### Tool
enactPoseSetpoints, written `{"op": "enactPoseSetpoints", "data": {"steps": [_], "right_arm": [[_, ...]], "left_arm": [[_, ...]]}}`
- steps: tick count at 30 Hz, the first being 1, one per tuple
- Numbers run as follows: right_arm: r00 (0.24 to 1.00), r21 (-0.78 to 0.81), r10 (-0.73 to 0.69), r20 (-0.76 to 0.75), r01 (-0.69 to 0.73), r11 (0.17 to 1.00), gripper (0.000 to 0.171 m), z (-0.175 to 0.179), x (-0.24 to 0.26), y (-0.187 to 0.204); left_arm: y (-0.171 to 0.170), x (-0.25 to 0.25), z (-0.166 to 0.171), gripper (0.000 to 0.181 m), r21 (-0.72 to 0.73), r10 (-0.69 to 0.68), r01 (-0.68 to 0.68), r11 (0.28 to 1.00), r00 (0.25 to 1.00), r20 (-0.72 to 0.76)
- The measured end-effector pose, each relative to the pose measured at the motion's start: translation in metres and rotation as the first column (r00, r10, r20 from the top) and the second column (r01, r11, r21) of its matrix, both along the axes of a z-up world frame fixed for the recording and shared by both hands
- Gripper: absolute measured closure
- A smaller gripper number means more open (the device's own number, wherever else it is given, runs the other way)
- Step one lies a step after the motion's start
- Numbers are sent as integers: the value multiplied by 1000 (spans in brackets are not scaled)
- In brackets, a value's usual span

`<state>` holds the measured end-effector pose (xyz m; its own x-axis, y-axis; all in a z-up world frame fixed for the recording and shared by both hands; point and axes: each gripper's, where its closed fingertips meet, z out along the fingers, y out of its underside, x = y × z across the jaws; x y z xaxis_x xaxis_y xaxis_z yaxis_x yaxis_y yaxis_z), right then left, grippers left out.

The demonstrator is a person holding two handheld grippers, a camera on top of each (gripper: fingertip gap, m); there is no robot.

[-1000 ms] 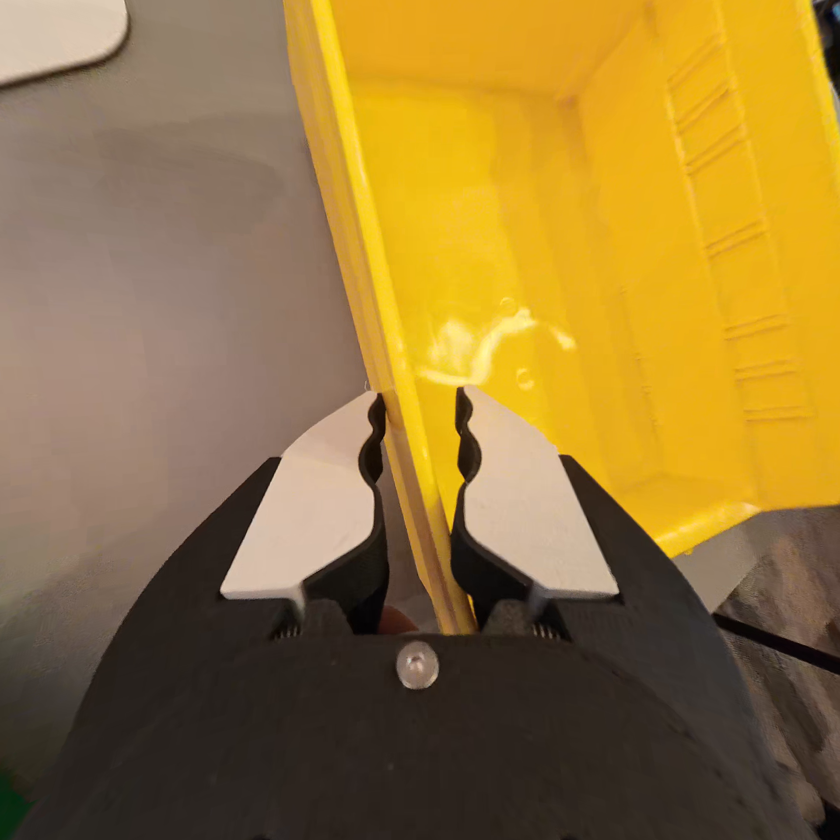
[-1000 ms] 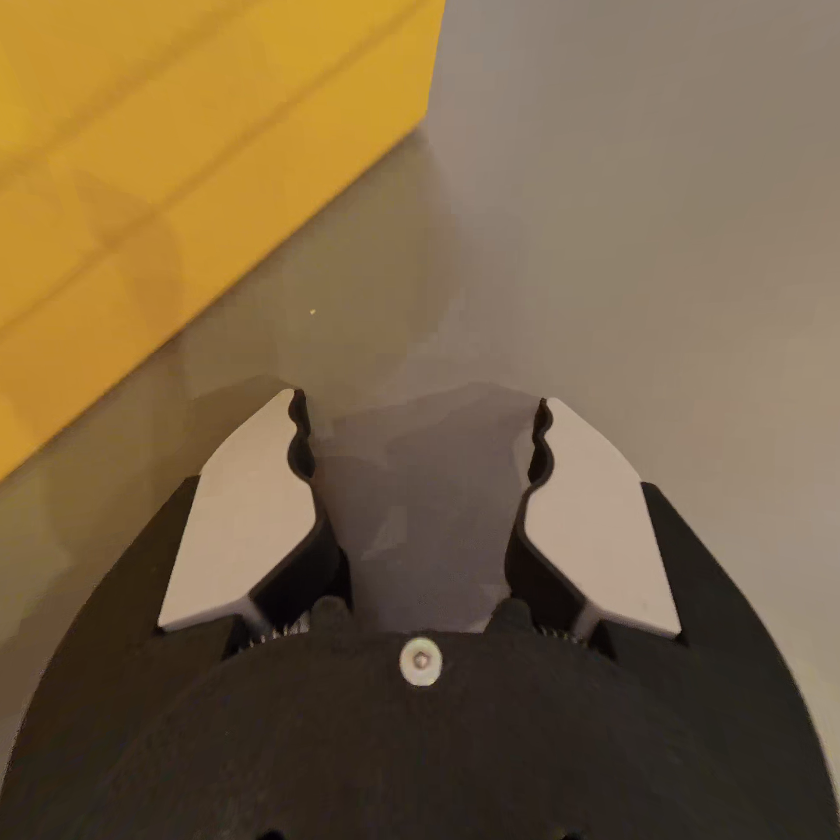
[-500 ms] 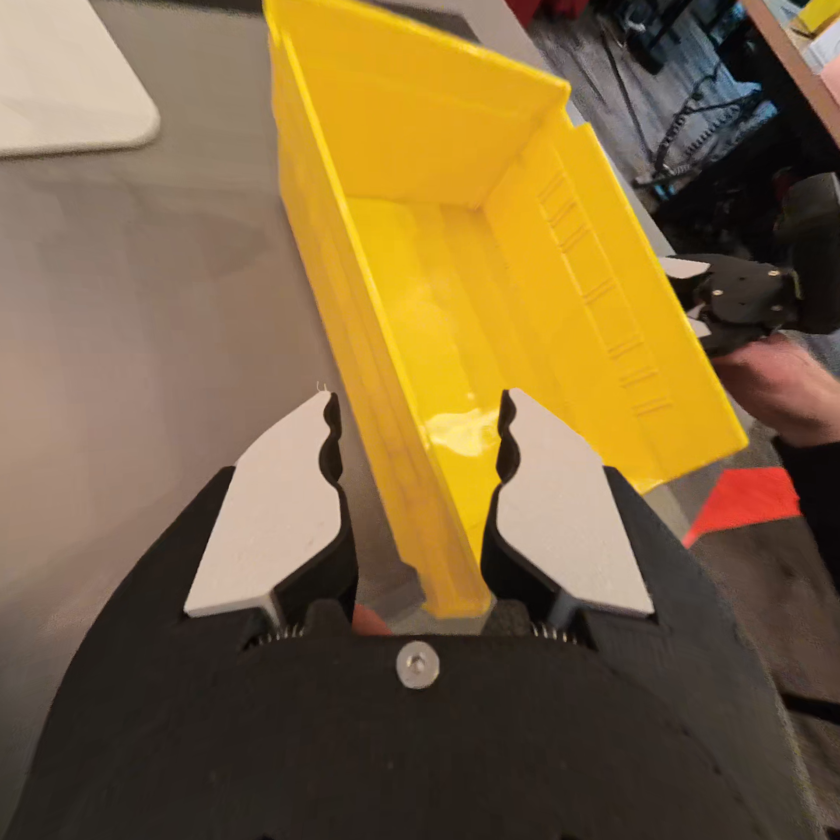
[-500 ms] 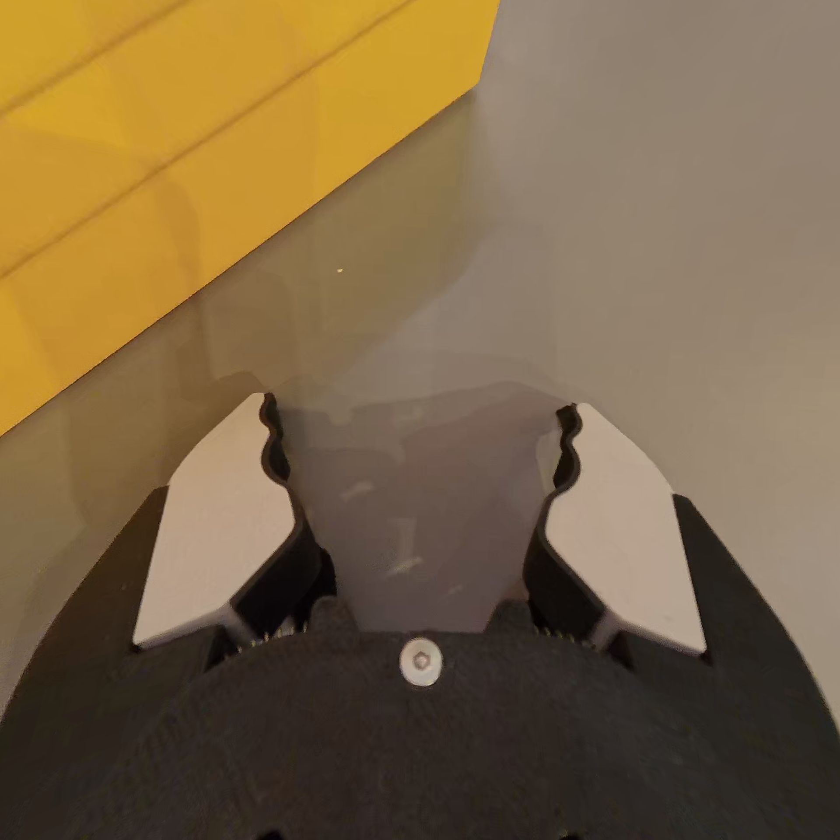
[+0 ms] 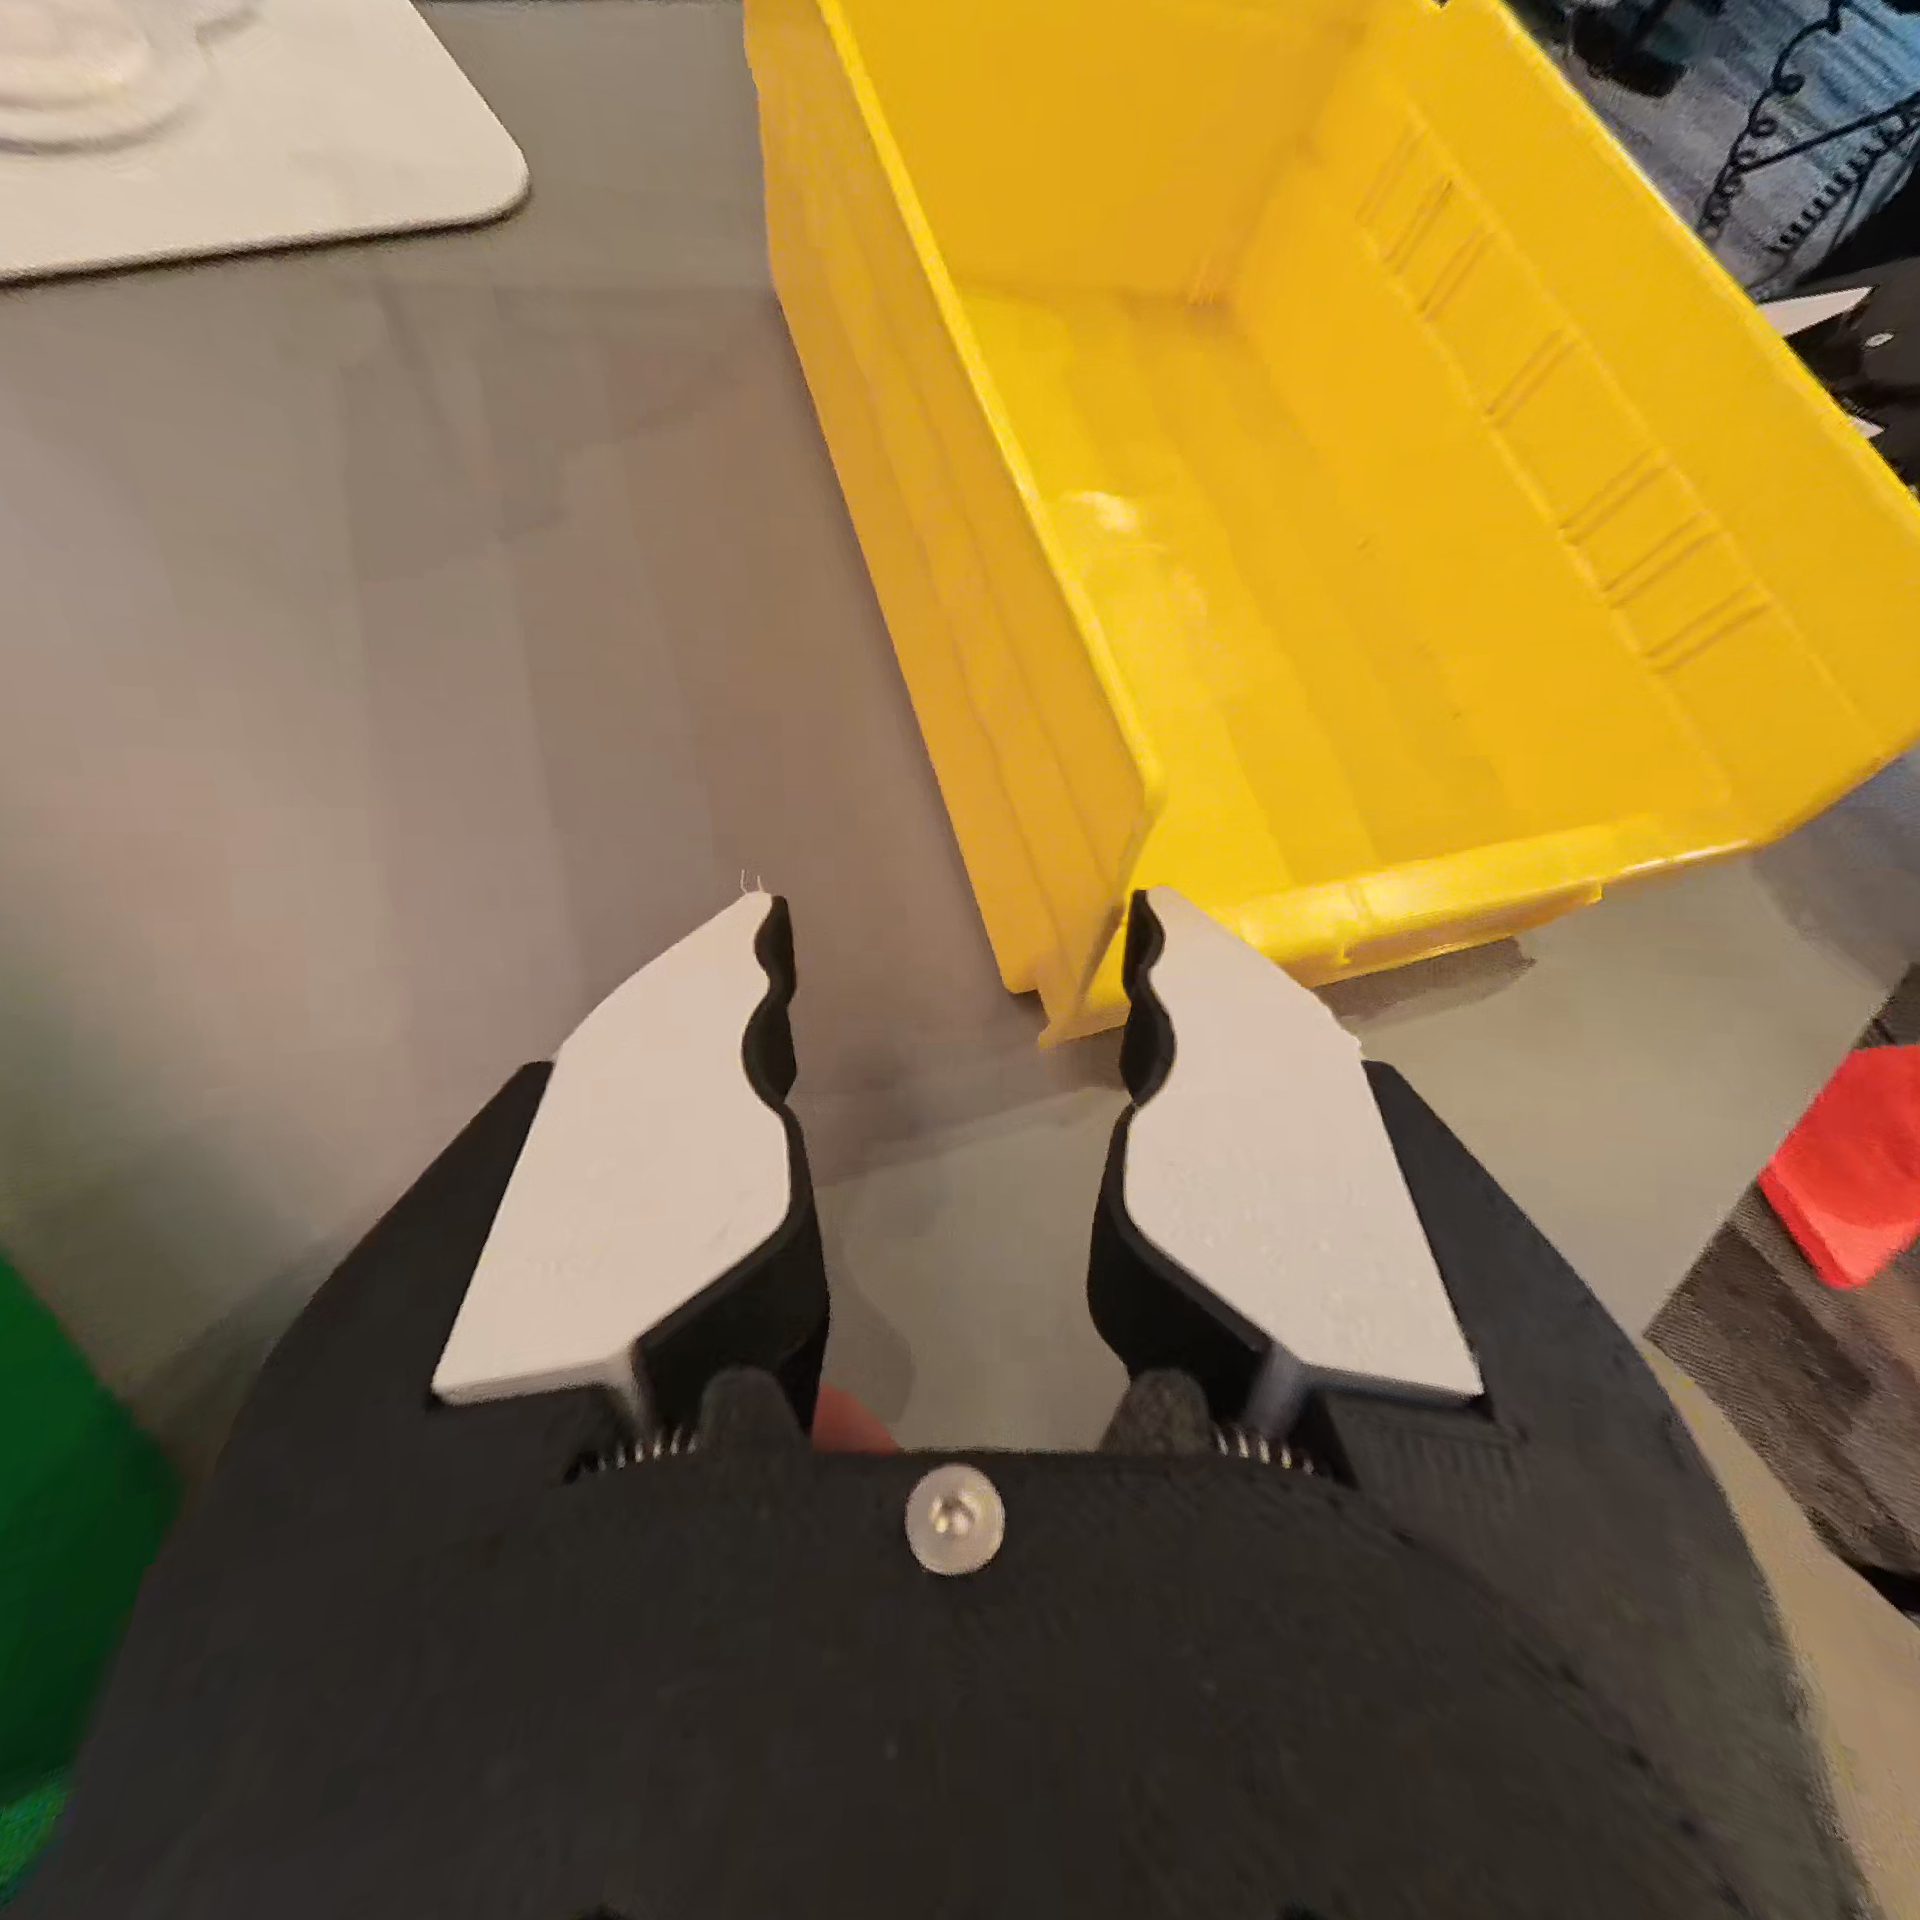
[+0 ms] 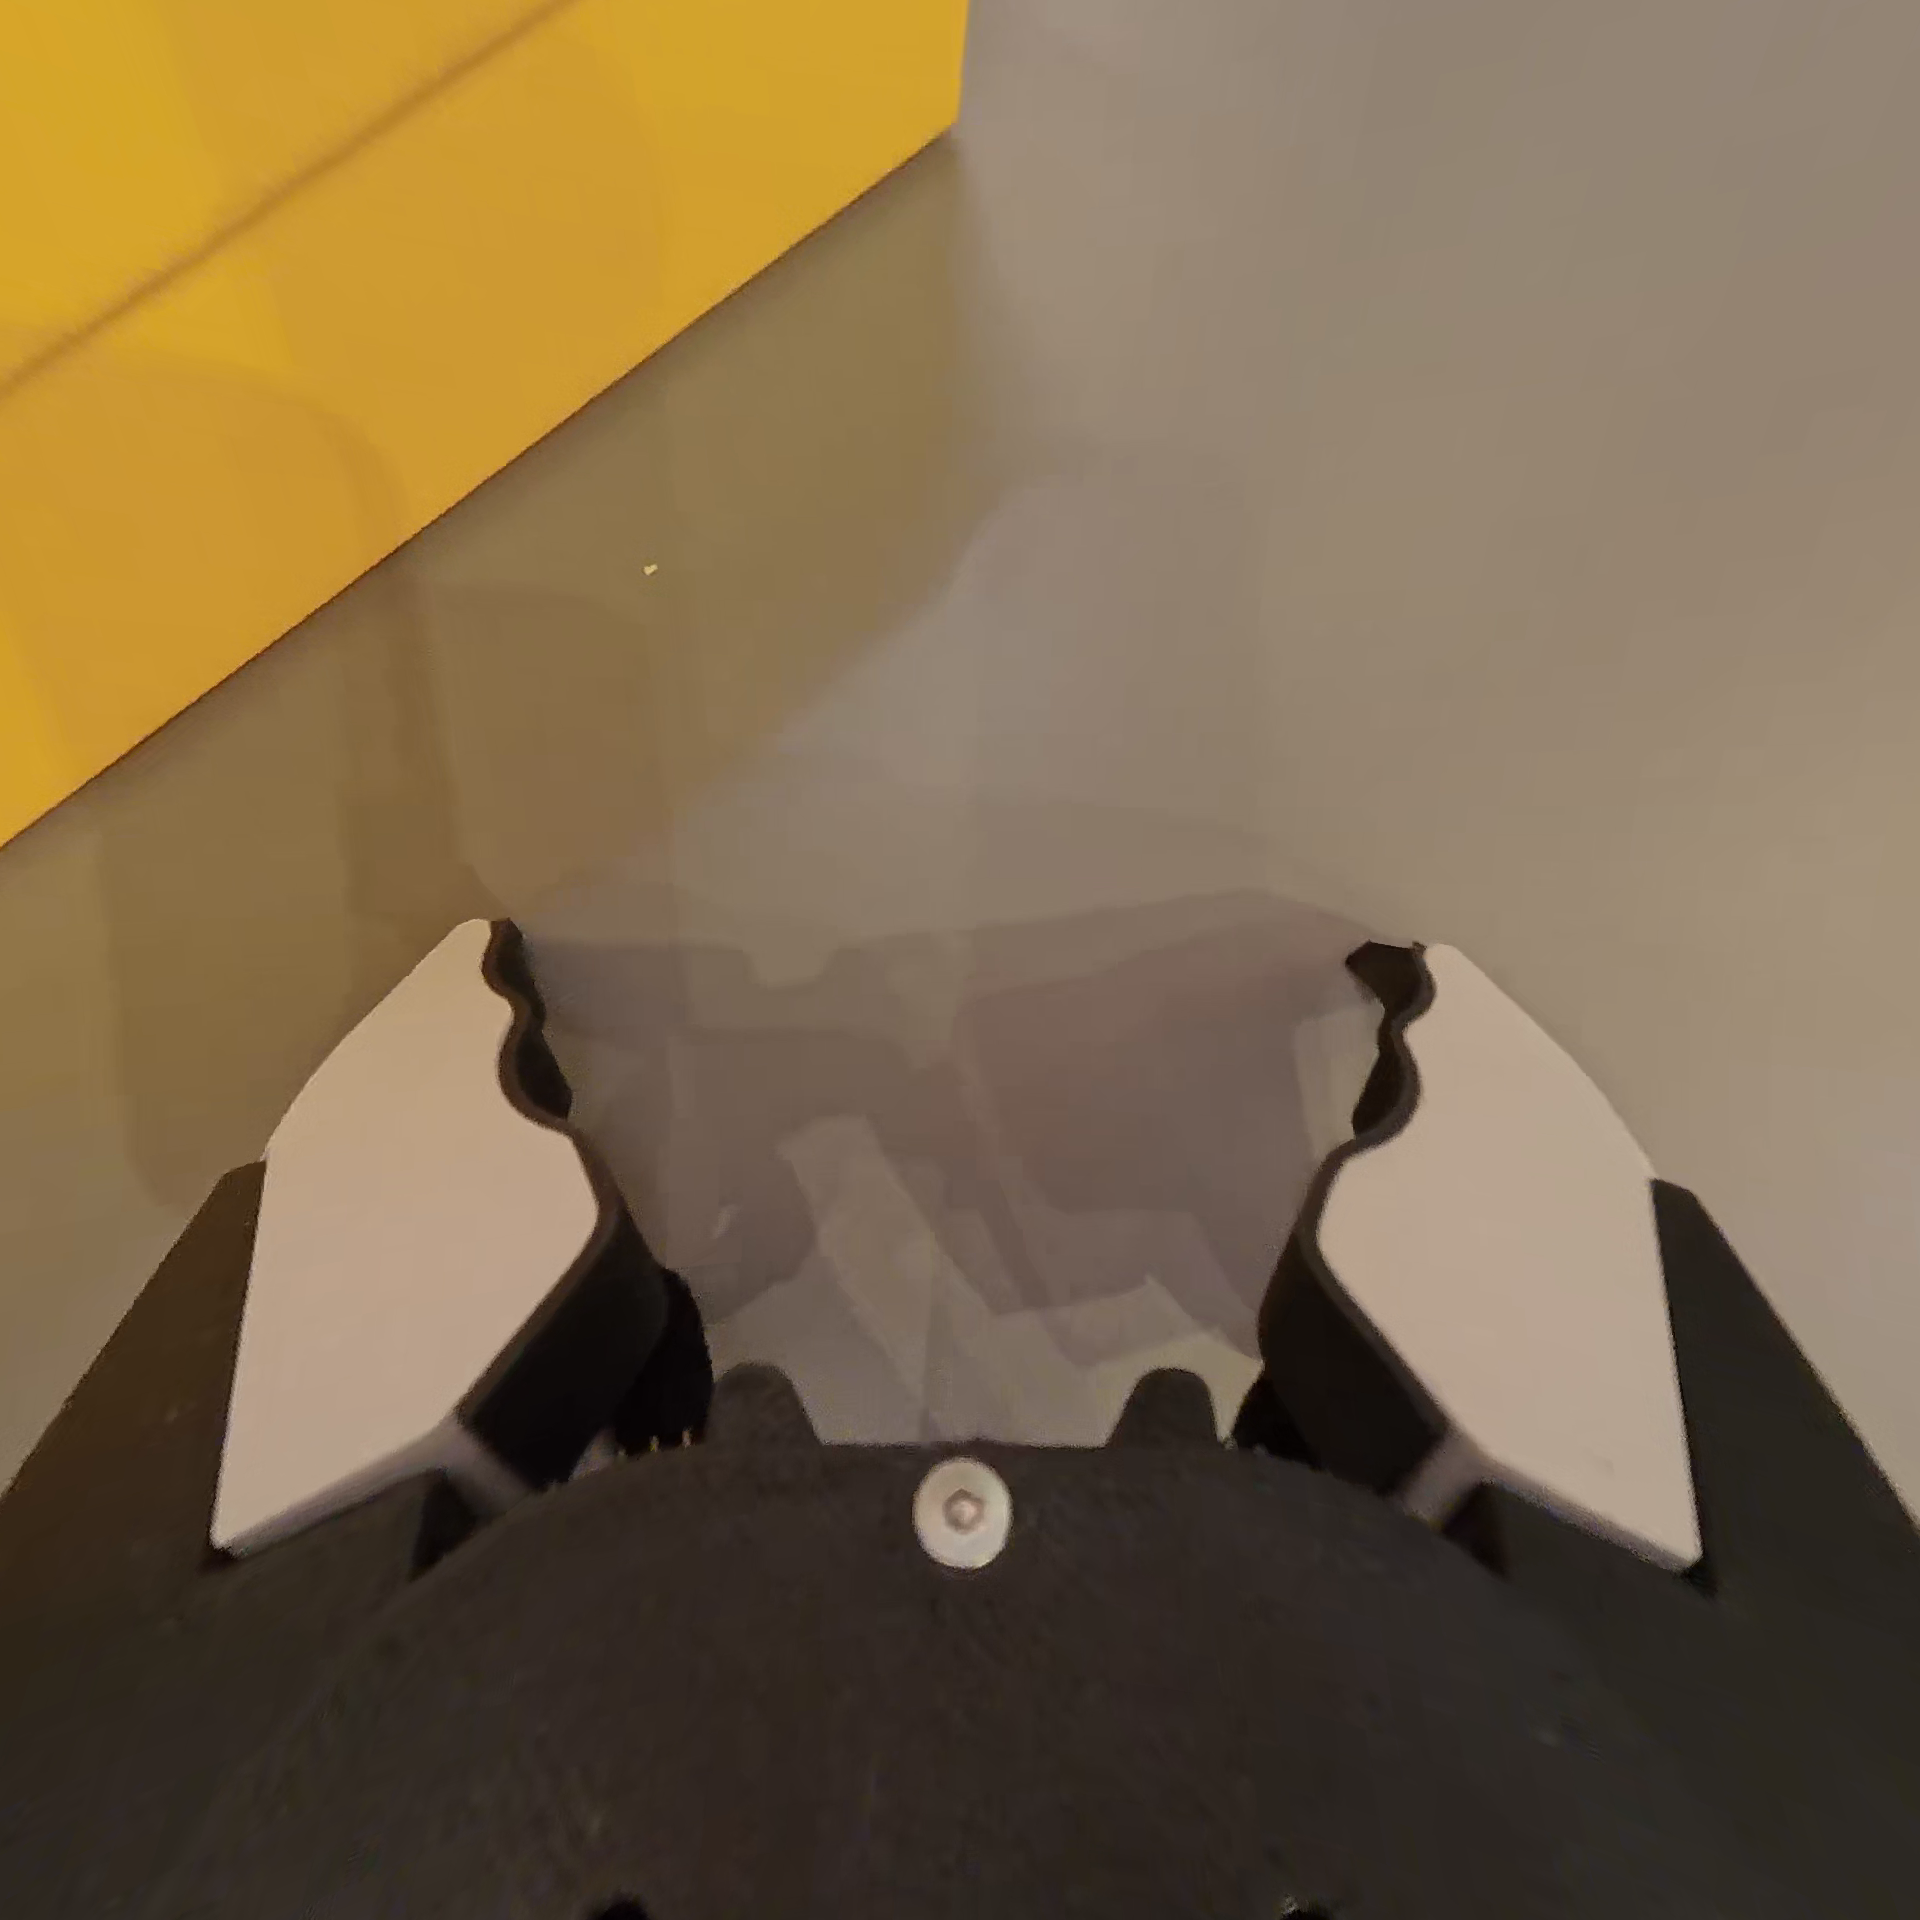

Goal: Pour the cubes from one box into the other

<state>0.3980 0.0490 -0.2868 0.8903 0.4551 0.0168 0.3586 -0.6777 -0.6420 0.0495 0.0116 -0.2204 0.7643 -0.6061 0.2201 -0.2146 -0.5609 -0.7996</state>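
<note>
An empty yellow box [image 5: 1351,540] stands on the grey table [image 5: 416,623], ahead and right of my left gripper [image 5: 956,914]. The left gripper is open and empty, just short of the box's near left corner. My right gripper [image 6: 961,951] is open wide and empty over bare table, with the yellow box's outer wall [image 6: 364,312] at its upper left. The right gripper's tips also show at the right edge of the left wrist view [image 5: 1860,343], beyond the box. No cubes are in view. A green thing [image 5: 52,1507] at the lower left is blurred.
A white mat [image 5: 239,135] lies at the far left of the table. The table's right edge drops to a dark floor with a red object [image 5: 1849,1174] and cables [image 5: 1787,135].
My left gripper let go of the box's left wall, opened, and drew back past the near corner. The box now rests on the table. My right gripper opened wider.
</note>
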Motion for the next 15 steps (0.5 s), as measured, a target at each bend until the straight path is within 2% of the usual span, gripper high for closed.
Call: {"op": "enactPoseSetpoints", "data": {"steps": [5,10,15], "right_arm": [[1000,0,0,0,0,1000,29,0,0,0],[1000,0,0,0,0,1000,29,1,0,0],[1000,0,0,0,0,1000,29,1,0,-1]], "left_arm": [[-4,-6,-10,120,54,16,-19,998,998,55],[-6,-11,0,128,145,11,-22,989,997,77],[-1,-14,-4,120,63,16,-26,998,986,165]]}}
